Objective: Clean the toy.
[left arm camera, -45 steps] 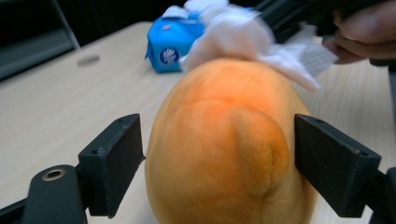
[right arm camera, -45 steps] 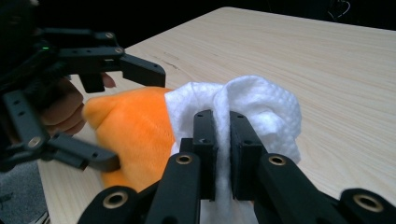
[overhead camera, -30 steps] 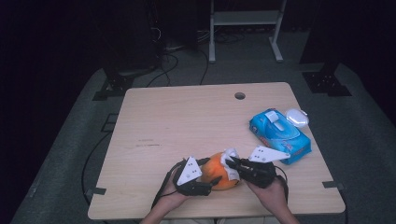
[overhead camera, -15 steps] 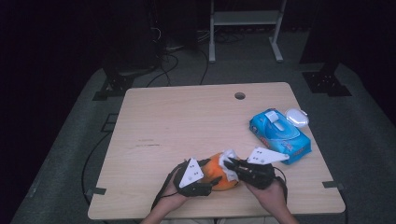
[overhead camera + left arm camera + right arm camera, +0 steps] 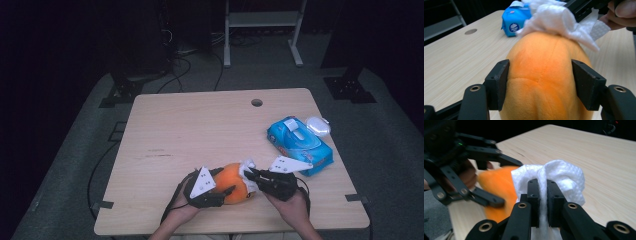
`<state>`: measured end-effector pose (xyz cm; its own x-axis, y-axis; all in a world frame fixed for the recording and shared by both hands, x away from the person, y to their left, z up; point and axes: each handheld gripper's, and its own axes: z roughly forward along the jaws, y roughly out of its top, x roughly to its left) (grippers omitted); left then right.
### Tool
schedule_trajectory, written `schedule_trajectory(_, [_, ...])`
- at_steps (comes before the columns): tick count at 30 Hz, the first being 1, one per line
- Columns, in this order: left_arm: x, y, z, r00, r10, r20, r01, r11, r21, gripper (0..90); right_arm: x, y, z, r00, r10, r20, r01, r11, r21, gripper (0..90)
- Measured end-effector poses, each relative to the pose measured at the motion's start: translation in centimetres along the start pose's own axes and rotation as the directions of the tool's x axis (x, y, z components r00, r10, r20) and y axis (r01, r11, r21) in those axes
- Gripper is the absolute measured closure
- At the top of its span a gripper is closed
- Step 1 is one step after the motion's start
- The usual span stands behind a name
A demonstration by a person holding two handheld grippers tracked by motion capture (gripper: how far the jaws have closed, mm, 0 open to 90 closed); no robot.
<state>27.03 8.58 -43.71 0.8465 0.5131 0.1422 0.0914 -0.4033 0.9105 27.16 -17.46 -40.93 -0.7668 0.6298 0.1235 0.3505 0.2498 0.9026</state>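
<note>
Wiping under way, not finished: orange plush toy (image 5: pixel 232 182) at table's (image 5: pixel 200 130) near edge, clamped by left gripper (image 5: pixel 540 83), jaws just closing; right gripper (image 5: pixel 543 192) pinched shut on white wipe (image 5: pixel 564 178), pressed against toy's far end; blue wipe pack (image 5: pixel 300 145) aside.
</note>
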Motion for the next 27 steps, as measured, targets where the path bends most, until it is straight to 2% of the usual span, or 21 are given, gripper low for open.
schedule_trajectory(2, [0.7, -0.3, -0.2, 0.9995, -0.032, 0.001, 0.032, 0.9995, 0.002, 35.6, -0.7, -0.5, -0.1, 0.9995, 0.009, 0.031, -0.010, 1.000, 0.016, 81.8])
schedule_trajectory(5, [1.3, -0.7, -0.4, 0.9977, -0.066, 0.013, 0.066, 0.9977, -0.013, 35.1, -1.5, -0.9, -0.2, 0.9984, 0.040, 0.040, -0.041, 0.999, 0.029, 81.8])
schedule_trajectory(6, [1.3, -0.7, -0.5, 0.9979, -0.063, 0.013, 0.064, 0.9977, -0.022, 31.5, -1.4, -0.8, -0.1, 0.9986, 0.037, 0.038, -0.038, 0.999, 0.028, 81.8])
schedule_trajectory(7, [1.2, -0.5, -0.5, 0.9980, -0.063, 0.009, 0.063, 0.9974, -0.035, 24.2, -1.3, -0.8, 0.0, 0.9988, 0.033, 0.037, -0.034, 0.999, 0.025, 81.8])
schedule_trajectory(8, [1.2, -0.3, -0.5, 0.9984, -0.057, 0.003, 0.057, 0.9970, -0.052, 24.2, -1.0, -0.7, 0.1, 0.9989, 0.033, 0.033, -0.034, 0.999, 0.022, 81.7])
schedule_trajectory(9, [1.1, -0.1, -0.6, 0.9985, -0.055, -0.003, 0.055, 0.9964, -0.064, 20.2, -0.8, -0.6, 0.2, 0.9993, 0.026, 0.025, -0.027, 1.000, 0.013, 81.7])
schedule_trajectory(10, [0.9, 0.1, -0.5, 0.9985, -0.054, -0.003, 0.054, 0.9957, -0.075, 22.0, -0.1, -0.3, 0.3, 0.9999, 0.014, 0.004, -0.014, 1.000, 0.001, 81.7])
schedule_trajectory(12, [0.6, 0.1, -0.3, 0.9998, -0.018, -0.008, 0.018, 0.9987, -0.048, 29.8, 0.1, -0.3, 0.4, 0.9999, -0.002, 0.010, 0.002, 1.000, 0.004, 81.7])
schedule_trajectory(13, [0.6, 0.1, -0.2, 0.9998, -0.013, -0.013, 0.013, 0.9991, -0.041, 32.4, 0.1, -0.3, 0.4, 0.9999, -0.002, 0.010, 0.002, 1.000, 0.004, 81.7])
schedule_trajectory(17, [0.9, -0.1, -0.3, 0.9993, -0.030, -0.023, 0.030, 0.9992, -0.026, 35.4, -1.0, -0.9, 0.4, 0.9986, 0.051, 0.014, -0.051, 0.999, 0.010, 81.7])
schedule_trajectory(18, [1.0, -0.2, -0.3, 0.9987, -0.043, -0.025, 0.043, 0.9987, -0.027, 35.6, -1.7, -1.4, 0.4, 0.9970, 0.067, 0.038, -0.068, 0.997, 0.028, 81.7])
schedule_trajectory(19, [1.2, -0.4, -0.4, 0.9983, -0.052, -0.026, 0.051, 0.9983, -0.027, 35.6, -1.7, -1.4, 0.4, 0.9970, 0.067, 0.038, -0.068, 0.997, 0.028, 81.7])
schedule_trajectory(21, [1.6, -0.6, -0.6, 0.9966, -0.078, -0.026, 0.078, 0.9965, -0.031, 35.6, -2.7, -2.0, 0.6, 0.9933, 0.109, 0.039, -0.110, 0.993, 0.048, 81.6])
schedule_trajectory(25, [1.9, -0.9, -0.8, 0.9948, -0.098, -0.025, 0.098, 0.9947, -0.031, 35.6, -2.2, -1.7, 0.7, 0.9941, 0.106, 0.026, -0.106, 0.994, 0.037, 81.6])
schedule_trajectory(27, [1.9, -0.9, -0.7, 0.9948, -0.099, -0.024, 0.098, 0.9947, -0.031, 35.6, -1.1, -1.0, 0.4, 0.9971, 0.075, 0.002, -0.075, 0.997, 0.009, 81.6])
